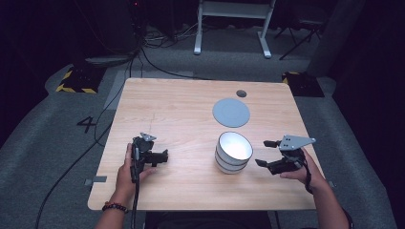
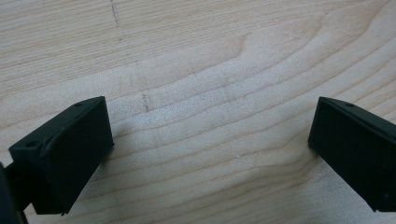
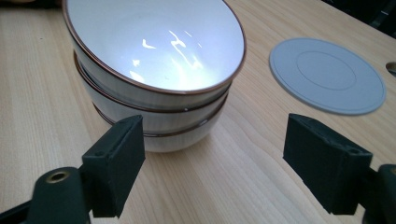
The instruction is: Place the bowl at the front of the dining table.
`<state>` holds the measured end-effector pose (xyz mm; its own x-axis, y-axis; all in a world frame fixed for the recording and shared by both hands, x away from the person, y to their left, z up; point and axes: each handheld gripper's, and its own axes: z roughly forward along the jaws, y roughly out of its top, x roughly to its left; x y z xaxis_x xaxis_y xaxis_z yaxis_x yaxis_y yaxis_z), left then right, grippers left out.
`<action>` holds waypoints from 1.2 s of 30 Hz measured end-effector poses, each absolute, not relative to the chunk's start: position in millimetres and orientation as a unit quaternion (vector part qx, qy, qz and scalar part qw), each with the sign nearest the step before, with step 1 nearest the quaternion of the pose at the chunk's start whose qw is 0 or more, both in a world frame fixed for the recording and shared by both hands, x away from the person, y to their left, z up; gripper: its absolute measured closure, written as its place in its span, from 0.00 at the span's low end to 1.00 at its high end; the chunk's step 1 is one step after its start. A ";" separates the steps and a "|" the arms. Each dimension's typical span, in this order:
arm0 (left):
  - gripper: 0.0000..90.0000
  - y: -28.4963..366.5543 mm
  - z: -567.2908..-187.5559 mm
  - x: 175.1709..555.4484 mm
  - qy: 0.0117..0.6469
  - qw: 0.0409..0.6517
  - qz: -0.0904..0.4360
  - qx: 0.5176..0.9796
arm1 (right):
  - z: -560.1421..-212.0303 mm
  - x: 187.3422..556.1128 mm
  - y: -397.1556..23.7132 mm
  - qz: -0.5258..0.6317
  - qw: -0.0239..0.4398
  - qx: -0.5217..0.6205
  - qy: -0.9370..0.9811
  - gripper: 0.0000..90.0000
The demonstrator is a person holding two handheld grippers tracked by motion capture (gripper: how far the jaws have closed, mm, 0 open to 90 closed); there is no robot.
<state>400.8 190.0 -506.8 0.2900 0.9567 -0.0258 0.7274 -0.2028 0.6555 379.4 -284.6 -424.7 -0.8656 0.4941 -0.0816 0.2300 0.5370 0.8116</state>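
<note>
Near edge, high view: two forearms come up from the bottom. Left hand point(image 1: 128, 172), beaded band at the wrist, wraps the left gripper point(image 1: 165, 156) low over the table point(image 1: 181, 102), pointing toward the table's middle. Right hand point(image 1: 305, 172) holds the right gripper point(image 1: 265, 153) at the right side, grey three-cornered plate on top, aimed left.

Left gripper: the high view does not settle its jaw gap. The left gripper view point(image 2: 210, 140) does: jaws wide apart, bare wood grain between them, nothing held. A faint pencil line crosses the wood there.

Right gripper: jaws spread wide, nothing held. Stack of bowls point(image 1: 233, 151) sits just beyond its tips, apart from them, right of the table's middle.

Right gripper view point(image 3: 215, 158): stack of bowls point(image 3: 154, 74) stands ahead and toward the left jaw, not between the jaws, not touching either. Three white bowls nested upright, thin brown rims, top one glossy and empty. The high view gives the stack as a single white shape with rings hard to count.

Farther: grey round disc point(image 1: 231, 112) flat on the wood behind the bowls, well apart from both grippers; in the right gripper view the disc point(image 3: 327, 74) shows a raised inner ring. Beyond it, a small dark hole point(image 1: 241, 93) near the far edge.
</note>
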 end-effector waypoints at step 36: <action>0.00 190.0 -506.8 400.8 0.562 0.288 0.199 0.750 | -409.5 373.8 -239.8 0.455 0.113 0.154 0.870 0.25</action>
